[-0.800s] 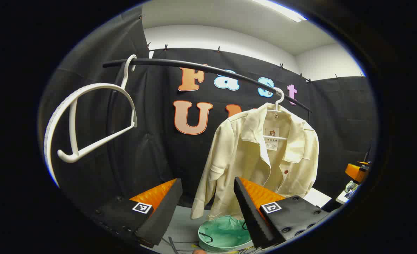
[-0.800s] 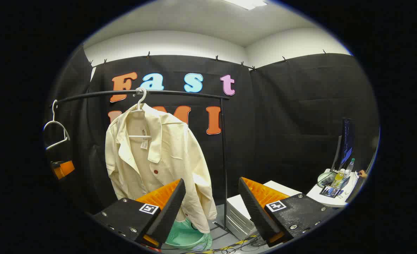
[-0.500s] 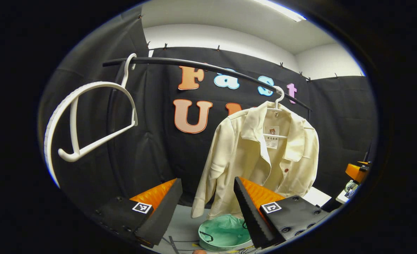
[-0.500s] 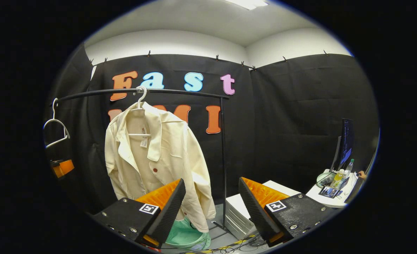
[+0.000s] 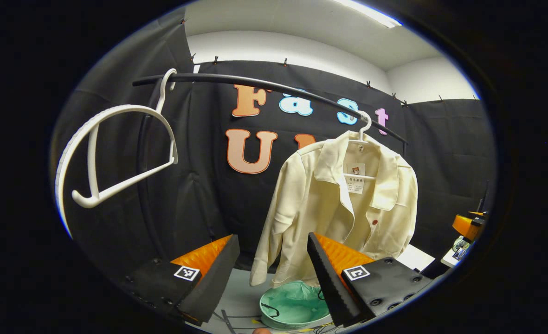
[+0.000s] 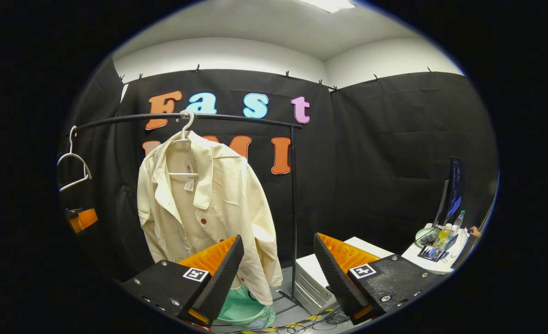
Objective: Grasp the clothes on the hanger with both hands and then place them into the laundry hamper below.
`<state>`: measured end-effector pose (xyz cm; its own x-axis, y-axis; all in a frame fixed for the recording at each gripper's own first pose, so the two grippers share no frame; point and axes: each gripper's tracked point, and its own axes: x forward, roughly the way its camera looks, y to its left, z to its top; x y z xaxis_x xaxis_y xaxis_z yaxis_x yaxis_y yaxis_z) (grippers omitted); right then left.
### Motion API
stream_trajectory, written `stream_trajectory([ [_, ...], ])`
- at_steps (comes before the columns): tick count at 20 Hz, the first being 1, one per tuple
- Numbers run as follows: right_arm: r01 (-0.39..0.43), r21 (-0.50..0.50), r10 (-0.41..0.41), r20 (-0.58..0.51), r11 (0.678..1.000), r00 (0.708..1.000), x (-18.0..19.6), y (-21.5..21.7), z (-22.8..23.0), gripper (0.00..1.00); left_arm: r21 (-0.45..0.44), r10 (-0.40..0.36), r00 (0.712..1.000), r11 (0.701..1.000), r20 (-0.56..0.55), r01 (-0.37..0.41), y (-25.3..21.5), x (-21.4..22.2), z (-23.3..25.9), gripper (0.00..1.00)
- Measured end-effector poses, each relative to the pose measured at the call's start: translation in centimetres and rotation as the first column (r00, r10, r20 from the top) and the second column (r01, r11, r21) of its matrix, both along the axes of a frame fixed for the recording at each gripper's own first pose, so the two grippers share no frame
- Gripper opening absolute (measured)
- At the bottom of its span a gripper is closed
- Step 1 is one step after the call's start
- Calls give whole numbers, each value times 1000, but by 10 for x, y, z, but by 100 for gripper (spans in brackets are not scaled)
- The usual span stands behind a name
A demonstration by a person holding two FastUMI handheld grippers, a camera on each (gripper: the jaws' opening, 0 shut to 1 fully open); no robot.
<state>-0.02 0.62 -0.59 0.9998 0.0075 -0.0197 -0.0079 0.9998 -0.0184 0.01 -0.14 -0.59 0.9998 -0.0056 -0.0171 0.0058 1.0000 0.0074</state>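
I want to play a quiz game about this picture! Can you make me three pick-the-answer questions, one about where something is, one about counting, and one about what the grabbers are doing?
1. Where is the hamper?
A. under the jacket
B. on the rail
C. on the white drawers

2. How many hangers are on the rail?
A. one
B. two
C. four

3. What are the grippers doing?
A. both open, holding nothing
B. both shut on the jacket
C. one shut on a hanger

Answers: 1 A, it sits on the floor below the hem. 2 B, a bare hanger and the jacket's hanger. 3 A, the left gripper and right gripper gape short of the jacket.
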Motion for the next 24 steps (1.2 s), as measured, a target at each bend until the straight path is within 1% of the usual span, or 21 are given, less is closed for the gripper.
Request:
stream_trajectory([
  [3,-22,-4,22,-3,1000,1000,4,11,-1,95,-6,5,1000,1000,1,-5,2,0,-1,96],
  [4,-31,-6,31,-3,1000,1000,7,14,-1,94,-5,8,1000,1000,1,-8,4,0,0,100],
  [5,-41,-6,41,-5,999,999,10,18,-2,94,-4,11,1000,1000,2,-11,5,0,-1,96],
  [9,-106,-4,106,-8,994,994,25,44,1,94,-10,17,1000,1000,1,-17,11,3,0,96],
  [10,-121,-7,121,-8,993,993,30,51,1,94,-11,21,1000,1000,4,-21,13,3,1,100],
  [11,-135,-8,135,-9,991,991,36,58,1,94,-13,26,1000,1000,6,-26,15,3,2,100],
  [12,-151,-5,151,-11,988,988,42,67,2,94,-14,29,1000,999,5,-29,16,3,2,96],
  [14,-181,-3,181,-14,983,983,55,82,1,94,-12,36,999,999,-1,-36,20,3,-1,96],
  [20,-221,-30,220,-16,975,975,85,118,6,94,-11,67,998,998,-6,-67,36,3,-2,96],
  [24,-239,-24,238,-25,971,971,109,137,-1,94,-17,77,997,997,-13,-77,41,7,-5,96],
])
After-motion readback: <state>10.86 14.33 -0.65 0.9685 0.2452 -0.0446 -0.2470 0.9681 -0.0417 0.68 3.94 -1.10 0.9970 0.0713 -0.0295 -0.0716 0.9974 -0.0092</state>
